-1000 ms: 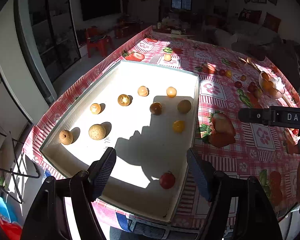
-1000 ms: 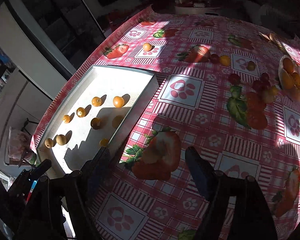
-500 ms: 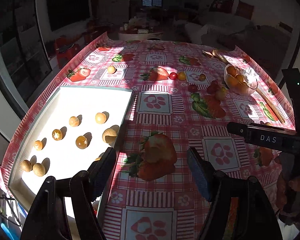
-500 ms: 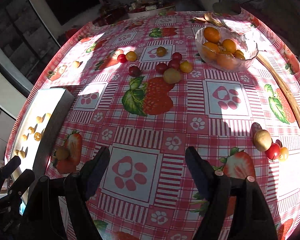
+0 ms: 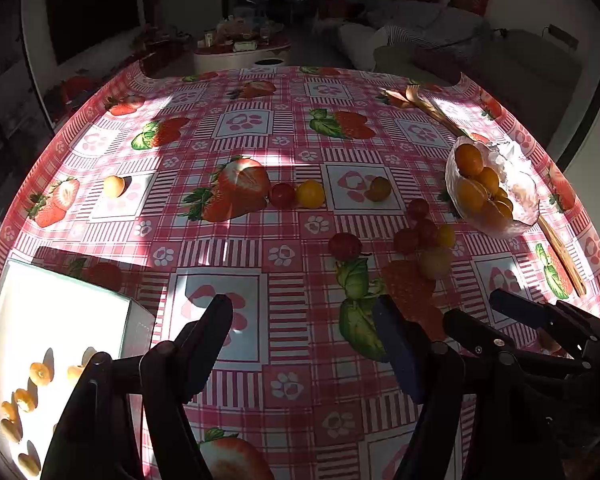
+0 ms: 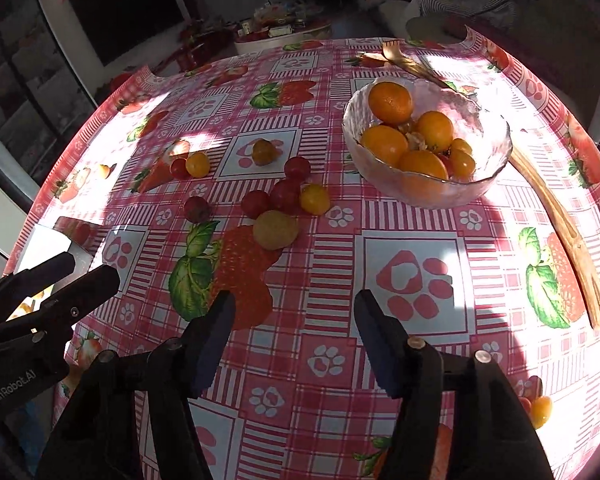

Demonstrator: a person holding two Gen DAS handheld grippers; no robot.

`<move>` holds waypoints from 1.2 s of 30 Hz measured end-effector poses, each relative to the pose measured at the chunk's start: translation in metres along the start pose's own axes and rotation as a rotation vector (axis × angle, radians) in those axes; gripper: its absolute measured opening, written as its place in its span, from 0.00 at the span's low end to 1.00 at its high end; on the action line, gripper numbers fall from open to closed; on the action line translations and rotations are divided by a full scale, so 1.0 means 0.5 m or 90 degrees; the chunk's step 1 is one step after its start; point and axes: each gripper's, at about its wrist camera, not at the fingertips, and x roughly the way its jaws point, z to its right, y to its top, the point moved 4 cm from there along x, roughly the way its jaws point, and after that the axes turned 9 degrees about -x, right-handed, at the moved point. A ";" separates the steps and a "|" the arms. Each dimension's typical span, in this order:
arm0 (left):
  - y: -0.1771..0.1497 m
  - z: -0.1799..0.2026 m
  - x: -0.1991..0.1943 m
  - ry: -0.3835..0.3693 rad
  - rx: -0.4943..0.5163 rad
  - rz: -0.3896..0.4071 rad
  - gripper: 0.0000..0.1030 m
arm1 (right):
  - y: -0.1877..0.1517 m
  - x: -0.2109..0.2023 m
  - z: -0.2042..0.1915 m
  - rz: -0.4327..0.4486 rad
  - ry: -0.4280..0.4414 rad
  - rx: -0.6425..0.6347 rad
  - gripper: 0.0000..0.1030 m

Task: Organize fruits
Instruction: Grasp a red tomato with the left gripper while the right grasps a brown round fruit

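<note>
A white tray with several small yellow fruits lies at the lower left of the left wrist view. Loose fruits sit mid-table: a red cherry tomato, a yellow one, a cluster of red tomatoes and a tan round fruit. A glass bowl holds oranges. My left gripper is open and empty above the cloth. My right gripper is open and empty, just short of the cluster.
A wooden fork lies right of the bowl. A lone yellow fruit sits at the far left. Two small fruits lie near the table's right front edge. The left gripper's fingers show at the left of the right wrist view.
Both grippers have swung right, away from the tray and toward the loose fruits and the bowl. Both stayed open and empty.
</note>
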 end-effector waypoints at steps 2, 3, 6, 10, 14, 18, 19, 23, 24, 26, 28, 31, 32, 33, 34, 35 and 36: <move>0.013 0.013 0.028 0.005 0.010 0.000 0.72 | 0.003 0.009 0.001 -0.001 0.000 -0.004 0.64; 0.018 0.017 0.041 0.004 0.011 -0.004 0.72 | 0.004 0.012 0.003 -0.002 0.001 -0.006 0.64; 0.032 0.024 0.073 -0.002 0.006 -0.009 0.72 | 0.008 0.017 0.003 0.002 -0.002 -0.016 0.64; 0.039 0.030 0.102 -0.002 0.007 -0.015 0.61 | 0.015 0.024 0.002 0.006 -0.006 -0.033 0.64; 0.046 0.039 0.113 0.010 0.029 -0.009 0.57 | 0.024 0.031 -0.002 0.013 -0.013 -0.049 0.64; 0.059 0.039 0.117 0.012 0.030 -0.006 0.35 | 0.037 0.041 -0.008 0.019 -0.015 -0.061 0.64; 0.060 0.037 0.118 0.012 0.028 -0.004 0.32 | 0.040 0.044 -0.010 0.022 -0.015 -0.062 0.61; 0.053 0.024 0.112 0.006 0.015 0.006 0.24 | 0.052 0.053 -0.016 0.030 -0.021 -0.070 0.48; 0.051 0.021 0.110 0.006 0.012 0.008 0.21 | 0.054 0.055 -0.017 0.032 -0.018 -0.070 0.46; 0.046 0.018 0.105 -0.002 0.008 0.008 0.21 | 0.055 0.055 -0.020 0.034 -0.007 -0.068 0.31; 0.037 0.016 0.098 -0.007 0.007 0.007 0.21 | 0.051 0.052 -0.022 0.033 0.003 -0.063 0.30; 0.011 0.015 0.080 -0.015 0.006 0.005 0.21 | 0.037 0.041 -0.024 0.030 0.013 -0.059 0.30; -0.001 0.015 0.072 -0.019 0.005 0.005 0.21 | 0.031 0.036 -0.024 0.029 0.017 -0.055 0.30; -0.014 0.016 0.063 -0.021 0.005 0.005 0.21 | 0.023 0.031 -0.024 0.027 0.023 -0.050 0.30; -0.027 0.018 0.054 -0.022 0.007 0.004 0.21 | 0.016 0.026 -0.024 0.024 0.027 -0.045 0.30; -0.041 0.019 0.045 -0.023 0.009 0.002 0.21 | 0.007 0.020 -0.025 0.022 0.029 -0.042 0.30; -0.055 0.021 0.035 -0.025 0.010 0.002 0.21 | -0.002 0.014 -0.026 0.019 0.031 -0.039 0.30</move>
